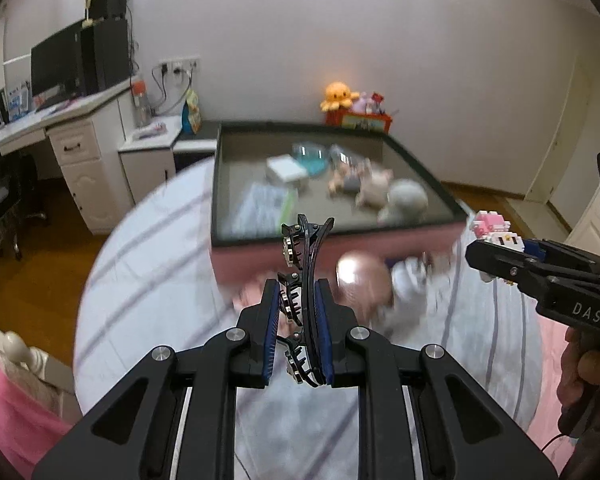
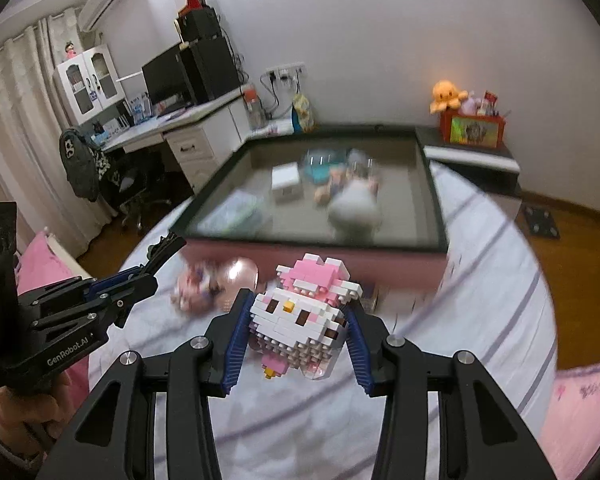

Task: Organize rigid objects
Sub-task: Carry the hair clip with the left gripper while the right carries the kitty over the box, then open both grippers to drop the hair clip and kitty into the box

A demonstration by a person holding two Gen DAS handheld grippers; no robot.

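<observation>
My left gripper [image 1: 298, 300] is shut on a black hair clip [image 1: 302, 264] with silver studs, which sticks up past the blue pads. My right gripper [image 2: 300, 320] is shut on a pink and white brick-built figure [image 2: 306, 312]. In the left wrist view the same brick figure [image 1: 494, 234] shows at the right, held in the right gripper [image 1: 496, 260]. The right wrist view shows the left gripper [image 2: 156, 268] at the left, with the hair clip [image 2: 166, 250] poking out. Both are held above a striped bedsheet [image 1: 148, 288], in front of a dark-rimmed tray [image 2: 436, 200].
The tray [image 1: 216, 184] holds a white box [image 1: 286, 168], a blue-lidded container [image 1: 310, 156], a booklet [image 1: 266, 204] and plush toys [image 1: 380, 188]. A pink ball [image 1: 364, 280] and small blurred items lie on the sheet. A red box [image 2: 472, 128] with an orange plush stands behind.
</observation>
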